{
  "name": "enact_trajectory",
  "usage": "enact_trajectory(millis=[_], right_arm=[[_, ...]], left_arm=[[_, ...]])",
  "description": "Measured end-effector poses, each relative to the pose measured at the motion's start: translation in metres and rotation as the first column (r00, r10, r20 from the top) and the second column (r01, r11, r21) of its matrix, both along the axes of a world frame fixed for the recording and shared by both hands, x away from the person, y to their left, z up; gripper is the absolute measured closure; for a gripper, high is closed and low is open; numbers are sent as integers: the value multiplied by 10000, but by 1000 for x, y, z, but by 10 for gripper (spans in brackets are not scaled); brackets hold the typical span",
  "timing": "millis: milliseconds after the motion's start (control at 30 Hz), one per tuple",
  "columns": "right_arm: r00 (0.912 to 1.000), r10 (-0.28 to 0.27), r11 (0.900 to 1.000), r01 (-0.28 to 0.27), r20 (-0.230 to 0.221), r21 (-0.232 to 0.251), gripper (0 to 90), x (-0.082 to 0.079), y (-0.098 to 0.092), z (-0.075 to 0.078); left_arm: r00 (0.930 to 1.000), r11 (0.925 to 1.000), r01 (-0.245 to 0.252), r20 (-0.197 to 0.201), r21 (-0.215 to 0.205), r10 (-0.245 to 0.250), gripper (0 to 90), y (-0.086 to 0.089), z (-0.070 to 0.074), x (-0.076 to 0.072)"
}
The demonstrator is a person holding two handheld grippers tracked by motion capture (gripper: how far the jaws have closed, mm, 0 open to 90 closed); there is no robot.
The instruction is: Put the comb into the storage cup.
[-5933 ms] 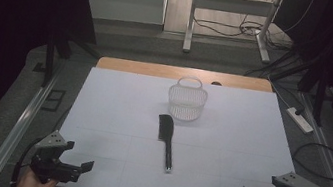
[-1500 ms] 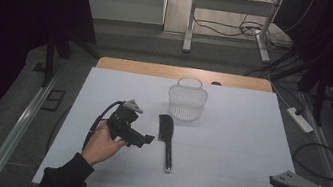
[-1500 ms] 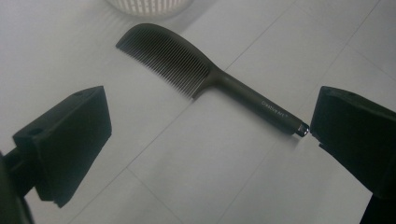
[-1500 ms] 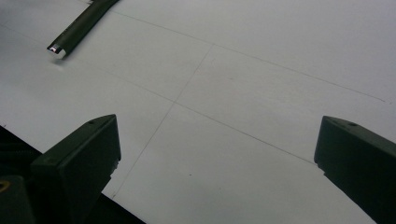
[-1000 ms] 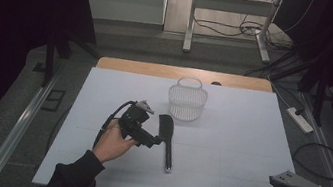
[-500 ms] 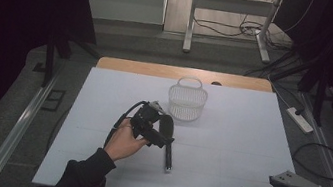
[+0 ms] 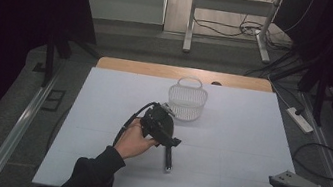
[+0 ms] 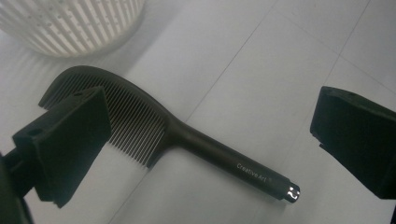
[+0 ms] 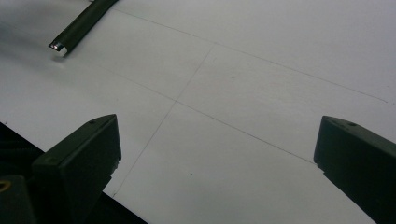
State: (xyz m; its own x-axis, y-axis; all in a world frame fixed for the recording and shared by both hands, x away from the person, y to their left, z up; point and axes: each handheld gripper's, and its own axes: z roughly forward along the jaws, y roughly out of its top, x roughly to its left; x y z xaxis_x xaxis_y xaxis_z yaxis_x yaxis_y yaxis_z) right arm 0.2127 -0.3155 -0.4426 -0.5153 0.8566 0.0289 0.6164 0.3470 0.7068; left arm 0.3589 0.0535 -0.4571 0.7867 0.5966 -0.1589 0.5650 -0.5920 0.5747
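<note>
Comb (image 8: 154, 130): flat on worktop (image 7: 248, 137), between spread jaws of left gripper (image 8: 210, 154), untouched; teeth by 1 jaw. Right gripper (image 9: 215, 172): jaws spread, empty.

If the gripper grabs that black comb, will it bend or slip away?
The black comb looks like hard plastic, so it probably stays stiff. Its smooth round handle might slip or twist between the open left gripper. Lying flat on the white table, it seems thin and likely light.

Only the white basket (image 7: 187, 103) stands near the comb (image 8: 159, 128); the table (image 7: 248, 137) around offers open passage.
</note>
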Motion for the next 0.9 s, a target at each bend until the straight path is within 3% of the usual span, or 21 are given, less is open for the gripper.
enact_trajectory(millis=[267, 433, 533, 567, 600, 700, 900], right_arm=[[10000, 31, 10000, -31, -5, -27, 13, 0, 0, 0], [10000, 46, 10000, -46, -5, -20, 13, 0, 0, 0], [10000, 67, 10000, -67, 3, -33, 14, 0, 0, 0], [10000, 89, 10000, -89, 3, -41, 15, 0, 1, 0], [10000, 89, 10000, -89, 3, -41, 15, 0, 1, 0], [9999, 141, 9999, -141, -9, -67, 16, 0, 1, 0], [9997, 228, 9997, -228, -27, -109, 24, 0, 2, 0]], left_arm=[[9998, 9998, 162, -119, 144, -160, 0, -15, -6, 6], [9998, 9972, 221, -18, 711, -220, 5, -21, -11, 7], [9996, 9963, 283, -60, 814, -279, 66, -20, -14, 9], [9997, 9972, 219, -96, 713, -213, 173, -19, -14, 9], [9997, 9975, 223, -121, 676, -215, 173, -18, -15, 9], [9995, 9988, 141, -274, 472, -128, 369, -16, -16, 10], [9979, 9980, 423, -513, 469, -399, 685, -15, -19, 11]])
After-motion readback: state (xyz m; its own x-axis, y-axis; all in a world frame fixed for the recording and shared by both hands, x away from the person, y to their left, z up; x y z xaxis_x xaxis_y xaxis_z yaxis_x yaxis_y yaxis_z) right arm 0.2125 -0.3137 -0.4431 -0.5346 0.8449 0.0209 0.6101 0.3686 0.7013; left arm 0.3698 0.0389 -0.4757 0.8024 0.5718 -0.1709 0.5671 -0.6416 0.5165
